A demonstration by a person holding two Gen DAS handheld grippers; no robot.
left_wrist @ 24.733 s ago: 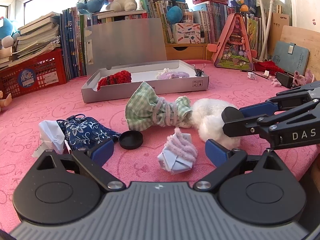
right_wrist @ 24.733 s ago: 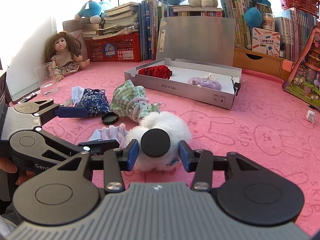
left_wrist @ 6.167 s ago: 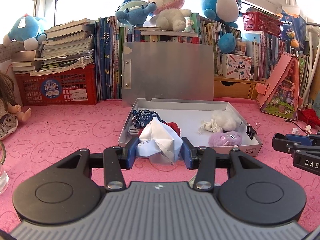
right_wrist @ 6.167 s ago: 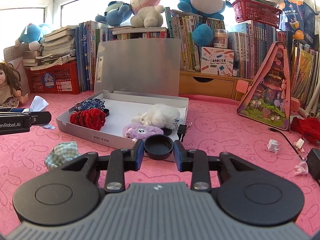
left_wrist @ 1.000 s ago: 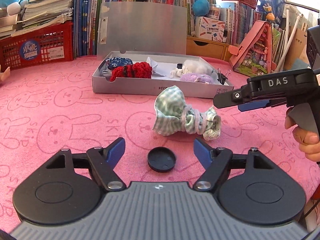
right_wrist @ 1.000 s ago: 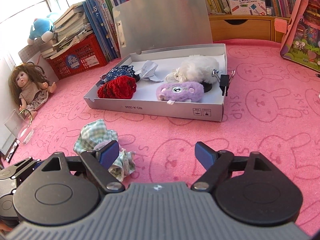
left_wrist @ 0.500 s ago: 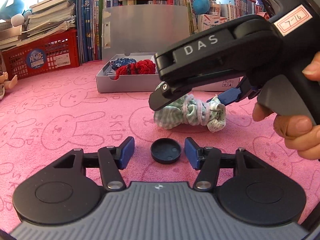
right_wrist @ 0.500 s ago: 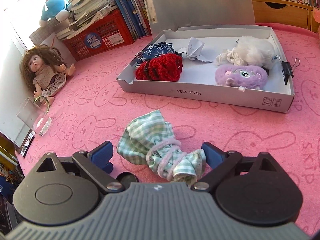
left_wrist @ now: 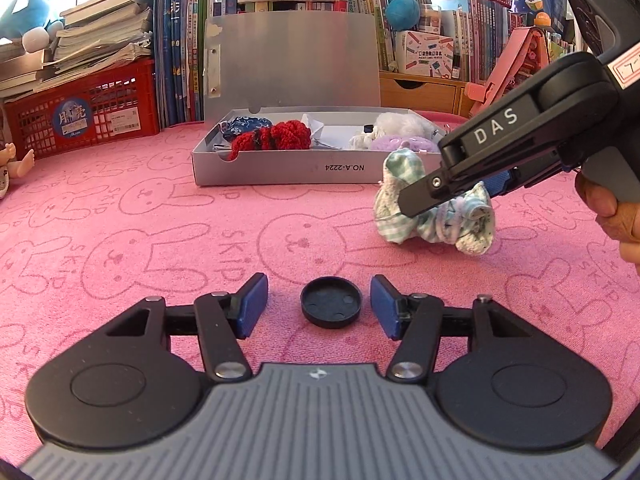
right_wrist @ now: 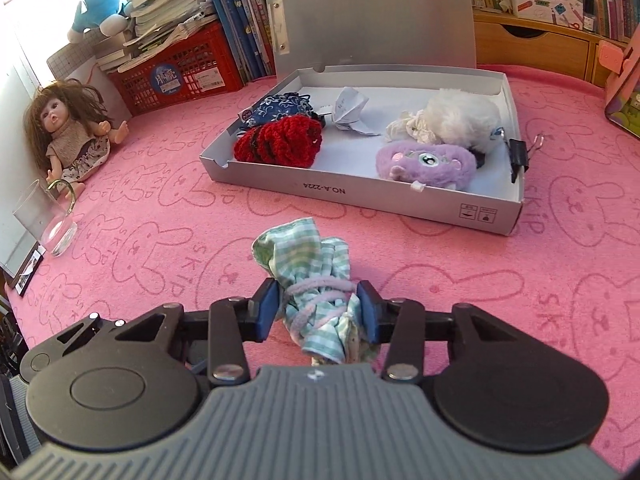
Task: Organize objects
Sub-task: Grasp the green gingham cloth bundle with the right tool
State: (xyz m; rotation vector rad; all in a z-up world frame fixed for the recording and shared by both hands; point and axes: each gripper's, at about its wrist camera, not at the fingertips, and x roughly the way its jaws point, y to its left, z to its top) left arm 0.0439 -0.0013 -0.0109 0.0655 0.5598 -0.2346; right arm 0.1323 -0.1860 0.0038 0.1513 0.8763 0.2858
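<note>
**Two Stragglers Bracketed Short of the Box**

On the pink table [right_wrist: 460, 288], the green checked cloth bundle [right_wrist: 316, 280] was found gripped at its yarn-wrapped waist by the right tongs [right_wrist: 316, 308], whose blue pads had been wide apart half a second earlier and were now pressed against the fabric on both sides. The bundle had not yet been lifted; it lay just in front of the grey box [right_wrist: 352, 196], and a carry into that box was judged to be the step in hand. Its long axis ran along the tongs' line of sight, the flared open end pointing toward the box and the gathered end toward the camera.

Nearer the left tongs [left_wrist: 319, 305], the black cap [left_wrist: 331, 307] was seen lying flat on the table, hollow side up, between the pads. These pads had been narrowed since a second earlier but remained spread, clear of the rim on both sides. With the other small items already boxed, only these two pieces were judged outstanding.
</note>
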